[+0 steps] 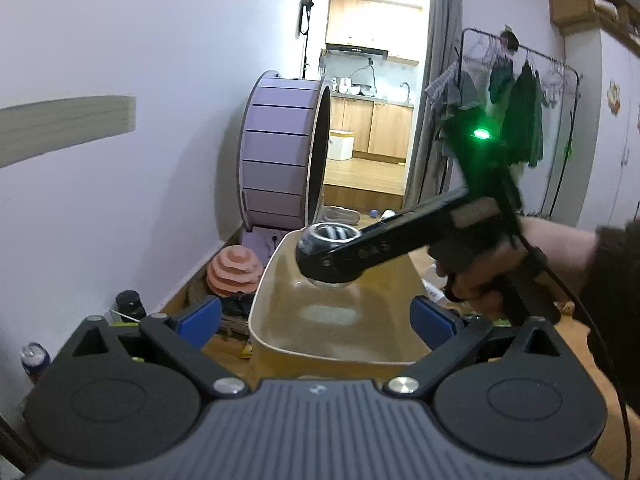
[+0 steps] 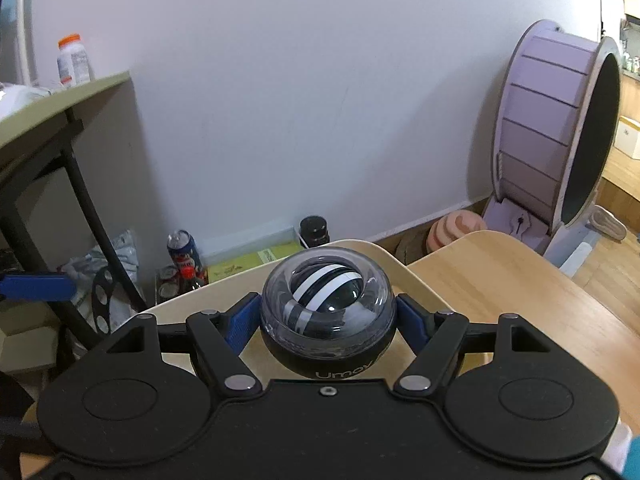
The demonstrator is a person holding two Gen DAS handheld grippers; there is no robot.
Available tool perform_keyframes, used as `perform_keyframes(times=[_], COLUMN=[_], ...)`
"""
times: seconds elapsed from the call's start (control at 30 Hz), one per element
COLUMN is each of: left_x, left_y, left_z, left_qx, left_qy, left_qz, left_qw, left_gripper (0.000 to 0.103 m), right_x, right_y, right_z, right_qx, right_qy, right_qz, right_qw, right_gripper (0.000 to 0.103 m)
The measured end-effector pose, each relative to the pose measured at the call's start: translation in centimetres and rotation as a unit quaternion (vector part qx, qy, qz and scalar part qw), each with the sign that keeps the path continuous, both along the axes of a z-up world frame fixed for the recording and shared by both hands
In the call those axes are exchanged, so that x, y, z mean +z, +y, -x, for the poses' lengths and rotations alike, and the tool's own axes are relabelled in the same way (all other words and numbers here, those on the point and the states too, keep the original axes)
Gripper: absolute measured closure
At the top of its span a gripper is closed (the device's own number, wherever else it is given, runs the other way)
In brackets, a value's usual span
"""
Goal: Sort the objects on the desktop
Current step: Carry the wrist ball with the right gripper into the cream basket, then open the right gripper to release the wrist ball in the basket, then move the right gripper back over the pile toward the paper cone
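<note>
In the right wrist view the right gripper (image 2: 327,316) sits at lower centre of the frame, its blue pads (image 2: 243,322) pressed against both sides of a gyro ball (image 2: 326,312), a clear-domed sphere with a black-and-white striped rotor inside and a black base with white lettering. The ball is clamped between the fingers and held above a cream tray (image 2: 416,280), whose rounded rim shows behind and below it at mid-frame. To the right of the tray lies the light wooden table top (image 2: 520,292). In the left wrist view the same ball (image 1: 330,254) appears at centre frame, gripped at the tip of the right gripper (image 1: 332,256), which reaches in from the right, held by a person's hand (image 1: 492,276); a green light glows on the device above the hand. The ball hangs over the tray (image 1: 260,300), whose bare floor shows beneath it. The left gripper (image 1: 316,316) fills the bottom of that frame with its blue pads (image 1: 200,316) spread wide apart and nothing between them, at the tray's near edge. Farther out, a purple wheel (image 1: 280,152) stands against the wall at upper centre, and a pink tiered toy (image 1: 236,272) sits on the floor left of the tray.
</note>
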State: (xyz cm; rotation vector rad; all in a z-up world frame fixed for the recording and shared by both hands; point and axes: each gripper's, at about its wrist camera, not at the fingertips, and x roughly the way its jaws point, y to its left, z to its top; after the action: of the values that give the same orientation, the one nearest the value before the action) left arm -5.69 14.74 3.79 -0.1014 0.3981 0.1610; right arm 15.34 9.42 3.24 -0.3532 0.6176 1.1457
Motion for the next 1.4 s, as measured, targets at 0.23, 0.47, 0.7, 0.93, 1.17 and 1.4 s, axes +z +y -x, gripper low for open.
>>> perform_keyframes(times=[0.23, 0.47, 0.7, 0.93, 1.17, 1.4], left_x=[-0.1, -0.1, -0.1, -0.2, -0.4, -1.2], left_y=[-0.2, 0.1, 0.1, -1.4, -4.7, -7.3], left_z=[0.1, 0.0, 0.0, -0.2, -1.0, -1.9], left_qx=[0.000, 0.000, -0.012, -0.053, -0.121, -0.149], left_qy=[0.009, 0.012, 0.008, 0.003, -0.012, -0.015], left_qz=[-0.013, -0.011, 0.004, 0.025, 0.028, 0.021], left_qw=[0.9999, 0.9999, 0.9999, 0.9983, 0.9922, 0.9885], left_gripper=[0.002, 0.002, 0.002, 0.001, 0.001, 0.001], right_x=[-1.9, 0.2, 3.4, 5.1, 3.3, 0.5], right_y=[2.4, -0.1, -5.8, -15.4, -22.9, -24.8], right_z=[0.0, 1.4, 2.9, 5.9, 8.8, 6.9], right_qx=[-0.005, -0.022, -0.047, -0.110, -0.185, -0.218], right_qy=[-0.012, -0.042, -0.045, -0.056, -0.059, -0.064], right_qz=[0.068, 0.024, -0.030, -0.070, -0.081, -0.063], right_qw=[0.998, 0.999, 0.997, 0.990, 0.978, 0.972], right_gripper=[0.032, 0.014, 0.014, 0.014, 0.014, 0.021])
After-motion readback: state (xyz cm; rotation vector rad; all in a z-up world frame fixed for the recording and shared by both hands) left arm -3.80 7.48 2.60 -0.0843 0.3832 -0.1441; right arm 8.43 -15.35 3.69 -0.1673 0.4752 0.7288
